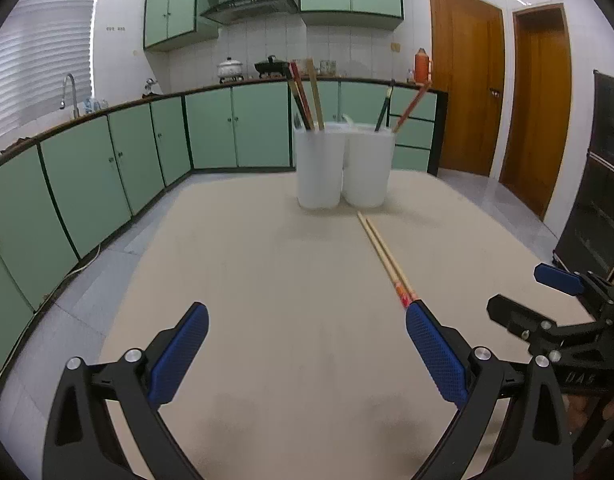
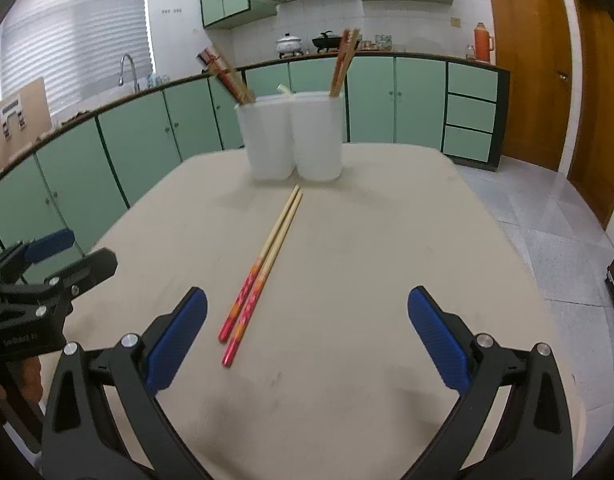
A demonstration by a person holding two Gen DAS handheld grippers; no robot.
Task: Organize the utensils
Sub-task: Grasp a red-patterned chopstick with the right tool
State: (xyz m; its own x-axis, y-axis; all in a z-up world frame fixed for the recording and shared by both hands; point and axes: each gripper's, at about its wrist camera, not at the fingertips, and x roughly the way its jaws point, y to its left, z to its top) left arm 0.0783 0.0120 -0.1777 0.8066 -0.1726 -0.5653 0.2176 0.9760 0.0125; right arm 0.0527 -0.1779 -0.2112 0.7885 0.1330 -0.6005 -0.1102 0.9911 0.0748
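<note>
Both the left tongs and right tongs gape wide, holding nothing. To lift the chopsticks off the surface, the right tongs should pinch both together at the red ends, then drop them into a white holder.

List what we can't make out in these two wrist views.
- Pair of chopsticks on the table: in the left wrist view its red ends sit behind the left claw's blue finger.
- Two white holders: walls hide the lower parts of the chopsticks inside; exact count unclear.
- Right claw: in the left wrist view, cut off by the right edge.
- Countertop items: too small to identify.
</note>
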